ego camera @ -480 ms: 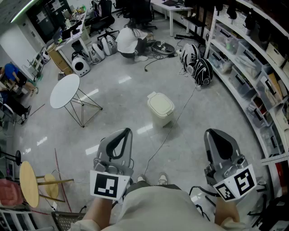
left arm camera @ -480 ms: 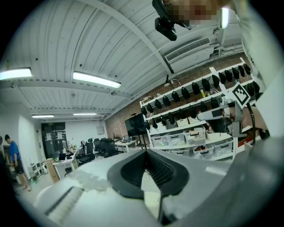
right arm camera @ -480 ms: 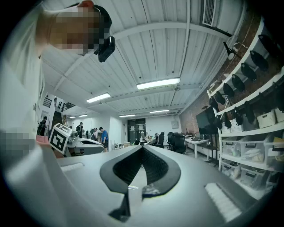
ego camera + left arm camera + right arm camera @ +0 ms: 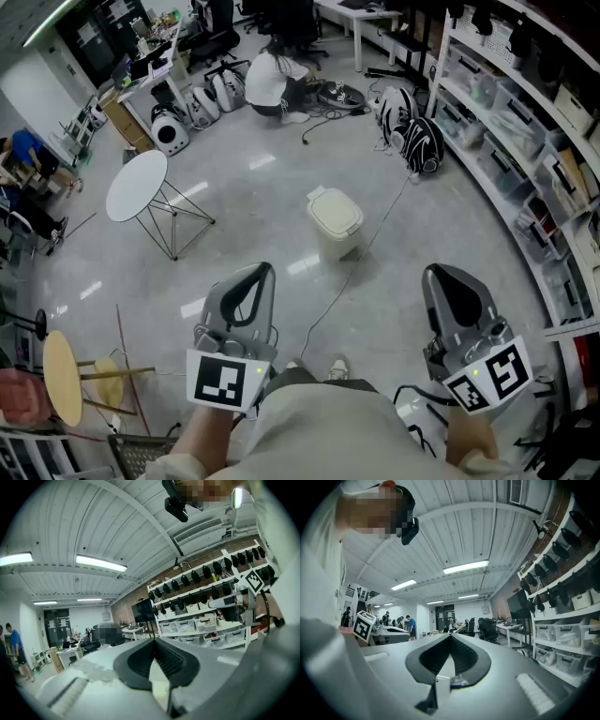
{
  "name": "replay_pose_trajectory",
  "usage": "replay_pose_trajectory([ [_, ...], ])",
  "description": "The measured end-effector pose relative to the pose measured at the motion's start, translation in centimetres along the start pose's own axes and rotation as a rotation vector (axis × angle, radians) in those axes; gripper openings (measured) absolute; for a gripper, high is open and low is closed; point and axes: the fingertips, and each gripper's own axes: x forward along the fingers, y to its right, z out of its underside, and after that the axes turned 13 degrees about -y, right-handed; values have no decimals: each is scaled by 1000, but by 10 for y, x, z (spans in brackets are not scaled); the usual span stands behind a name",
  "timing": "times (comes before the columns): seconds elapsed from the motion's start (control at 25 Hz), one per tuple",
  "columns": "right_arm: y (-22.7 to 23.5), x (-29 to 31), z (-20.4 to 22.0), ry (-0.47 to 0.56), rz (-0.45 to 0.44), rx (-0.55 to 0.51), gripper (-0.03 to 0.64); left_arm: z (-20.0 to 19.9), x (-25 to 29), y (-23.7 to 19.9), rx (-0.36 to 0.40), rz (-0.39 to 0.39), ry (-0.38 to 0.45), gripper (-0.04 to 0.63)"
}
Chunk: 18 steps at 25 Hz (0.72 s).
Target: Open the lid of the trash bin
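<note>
Left tool [image 4: 256, 273] and right tool [image 4: 446, 275], both closed and empty, hang well short of the trash bin [image 4: 333, 242] on the floor, its lid [image 4: 336, 215] down: likely the approach step, next needing a reach to that lid.

The trash bin [image 4: 334, 223] is cream all over, lid and body alike, on a glossy pale grey floor [image 4: 253, 234]. Left of the bin is a white round table [image 4: 136, 186] on thin dark legs; right of the bin, a black-and-white backpack [image 4: 424, 146]. Nearer than the bin, the left gripper [image 4: 264, 270] and right gripper [image 4: 434, 273] are grey with black ribbed pads [image 4: 174, 660], each bearing a white cube [image 4: 223, 382] printed with black squares.
</note>
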Motion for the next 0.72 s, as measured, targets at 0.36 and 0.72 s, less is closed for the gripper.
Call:
replay_pose_trajectory([
  [0.36, -4, 5, 11, -23, -17, 9, 3, 4, -4, 0, 0, -12, -7, 2],
  [0.72, 1, 30, 6, -20, -7, -16, 3, -1, 13, -17, -4, -10, 30, 2],
])
